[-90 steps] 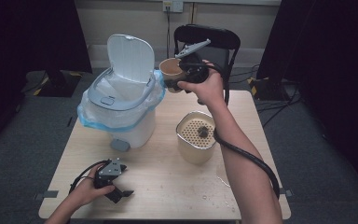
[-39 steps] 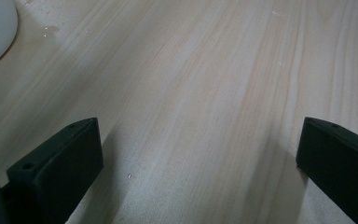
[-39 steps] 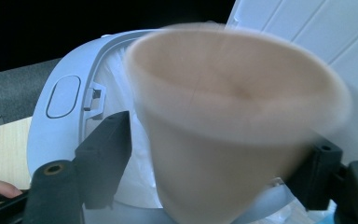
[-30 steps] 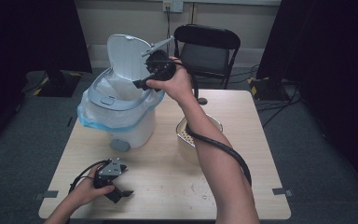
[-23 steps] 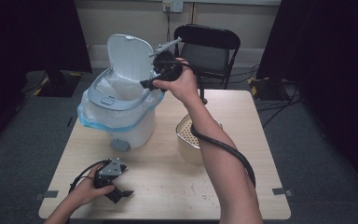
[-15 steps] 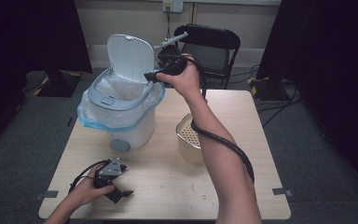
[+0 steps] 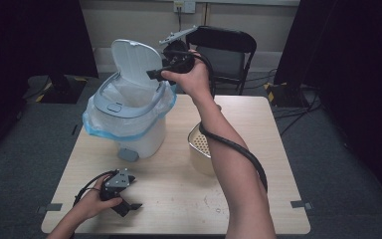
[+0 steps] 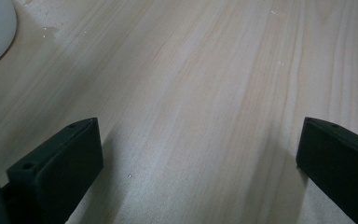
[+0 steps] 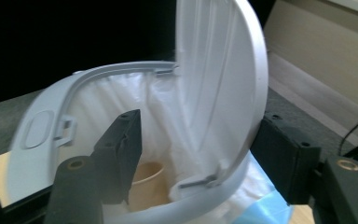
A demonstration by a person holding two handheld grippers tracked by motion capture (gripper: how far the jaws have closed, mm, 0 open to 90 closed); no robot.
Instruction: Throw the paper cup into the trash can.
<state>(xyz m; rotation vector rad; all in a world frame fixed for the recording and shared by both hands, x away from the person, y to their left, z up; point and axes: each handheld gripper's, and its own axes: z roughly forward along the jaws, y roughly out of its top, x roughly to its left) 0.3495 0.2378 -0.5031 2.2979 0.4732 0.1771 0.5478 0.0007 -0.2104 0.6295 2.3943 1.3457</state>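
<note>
Looks like a test room or lab set up for filming, not a home. In the middle of the high view, one plain wooden table (image 7: 238, 124) on grey carpet (image 7: 338, 164), with little tape marks (image 7: 299, 204) by its lower corners. Along the left and right edges, dark black curtains (image 7: 358, 59). At the top, a bare pale wall (image 7: 129, 20) with a power socket (image 7: 181, 6) and a black folding chair (image 7: 224, 47). In the upper right, loose cables (image 7: 298, 107) on the floor. On the table, a white bin (image 7: 129, 119) with its lid up.
</note>
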